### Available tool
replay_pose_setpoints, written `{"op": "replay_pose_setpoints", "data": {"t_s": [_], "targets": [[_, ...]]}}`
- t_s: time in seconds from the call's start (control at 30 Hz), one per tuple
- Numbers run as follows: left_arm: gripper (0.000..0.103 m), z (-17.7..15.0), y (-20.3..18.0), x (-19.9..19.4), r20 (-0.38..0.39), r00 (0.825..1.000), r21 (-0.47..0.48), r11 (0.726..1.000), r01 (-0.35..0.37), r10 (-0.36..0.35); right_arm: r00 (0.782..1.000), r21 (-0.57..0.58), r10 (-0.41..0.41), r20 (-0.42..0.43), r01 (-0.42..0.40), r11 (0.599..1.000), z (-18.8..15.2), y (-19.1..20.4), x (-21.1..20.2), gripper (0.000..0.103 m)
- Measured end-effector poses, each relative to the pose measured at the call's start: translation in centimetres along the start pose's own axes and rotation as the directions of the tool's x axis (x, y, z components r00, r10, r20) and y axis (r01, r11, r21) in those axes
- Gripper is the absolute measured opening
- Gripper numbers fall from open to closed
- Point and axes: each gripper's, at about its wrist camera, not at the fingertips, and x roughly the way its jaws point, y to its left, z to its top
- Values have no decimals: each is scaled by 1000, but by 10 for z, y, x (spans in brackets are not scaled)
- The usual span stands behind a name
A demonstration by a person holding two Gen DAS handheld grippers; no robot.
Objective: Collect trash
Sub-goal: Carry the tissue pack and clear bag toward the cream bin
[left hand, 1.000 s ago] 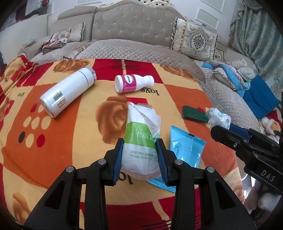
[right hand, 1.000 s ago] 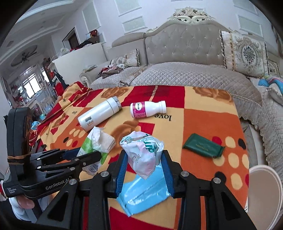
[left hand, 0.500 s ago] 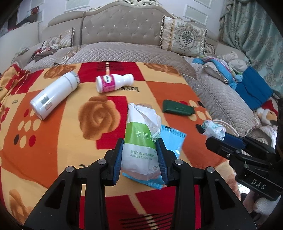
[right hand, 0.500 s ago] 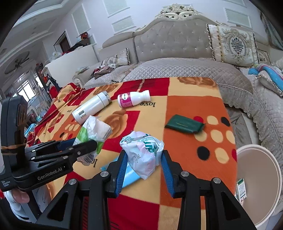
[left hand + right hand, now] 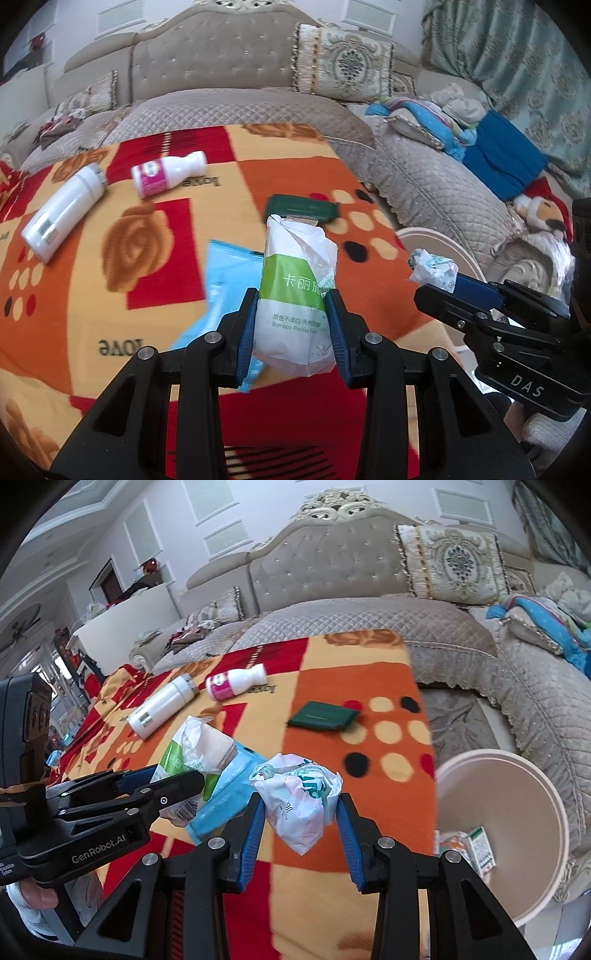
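Left wrist view: left gripper (image 5: 291,328) clenched on a white-and-green tissue pack (image 5: 295,295), blue pads pressing both its sides; the pack stands upright between the fingers (image 5: 246,330), clear of the blanket (image 5: 92,295). Behind the pack, off the left finger: light-blue wrapper (image 5: 225,280) flat on the blanket. Past the fingertips: dark green pouch (image 5: 301,208). Far ahead-left: pink-label bottle (image 5: 168,173) and white bottle (image 5: 61,214), both lying down. Right of the fingers: right gripper (image 5: 439,284) carrying a crumpled wrapper (image 5: 430,264), with the rim of a beige bin (image 5: 436,236) behind it.

Right wrist view: right gripper (image 5: 301,819) clenched on the crumpled wrapper (image 5: 299,801), which bulges above the fingers (image 5: 347,827). Bin (image 5: 495,812) sits to the right of the fingers, beside the blanket (image 5: 369,775) edge, some packaging in its bottom. Left of the fingers: left gripper (image 5: 173,779) with the tissue pack (image 5: 188,749), light-blue wrapper (image 5: 229,786) below. Ahead: green pouch (image 5: 321,714), pink-label bottle (image 5: 236,683), white bottle (image 5: 162,705).
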Motion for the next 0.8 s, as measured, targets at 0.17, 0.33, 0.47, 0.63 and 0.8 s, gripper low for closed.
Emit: {"op": "replay_pose_setpoints", "data": {"t_s": [0.17,0.33,0.47,0.63,0.8], "targets": [[34,-1,-27,8,-16,1000,41,999,25,-25,1000,40,-27,0,27,999,-9,-24,-11,37],[34,-1,-51,16,-32,998,74,996,49,-47,998,72,-56,8,55,996,-17,-45,-24,37],[34,0,-69,21,-43,997,95,993,73,-69,997,97,-79,5,79,992,-24,-63,-31,37],[34,-1,-91,30,-65,992,115,987,115,-108,994,126,-111,-4,110,986,-33,-82,-37,37],[34,-3,-112,39,-87,988,141,980,142,-131,990,163,-142,-12,142,976,-42,-103,-43,38]]}}
